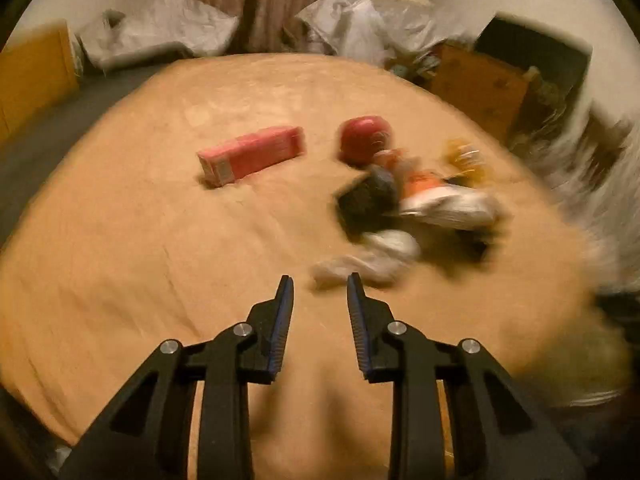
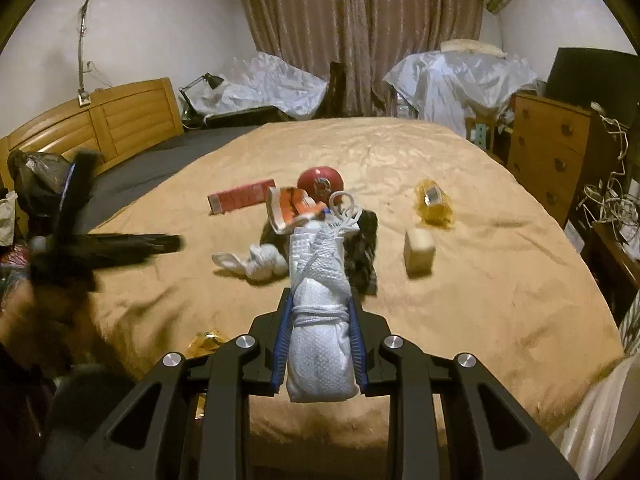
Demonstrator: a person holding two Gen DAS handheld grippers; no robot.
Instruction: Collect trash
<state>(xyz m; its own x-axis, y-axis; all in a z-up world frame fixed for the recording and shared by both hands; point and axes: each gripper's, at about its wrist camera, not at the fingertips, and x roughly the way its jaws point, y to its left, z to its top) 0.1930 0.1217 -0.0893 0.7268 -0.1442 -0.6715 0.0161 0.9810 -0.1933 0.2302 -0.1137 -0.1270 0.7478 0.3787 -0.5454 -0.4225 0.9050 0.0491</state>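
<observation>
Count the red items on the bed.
2: a red box lying left of the pile, and a round red tin just right of it, behind the pile. More could be hidden under the clutter.

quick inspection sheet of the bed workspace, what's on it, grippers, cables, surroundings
surface: tan bedspread, wrinkled
job's things: red carton, red round container, yellow wrapper, beige block, white crumpled wad, dark item lying on the bed
clutter: gold wrapper at near edge
grippers: left gripper open, empty; right gripper shut on white mesh bundle wound with cord
cables: tangle of white cables on the right
surroundings: curtain, wooden dresser, headboard, desk lamp
</observation>
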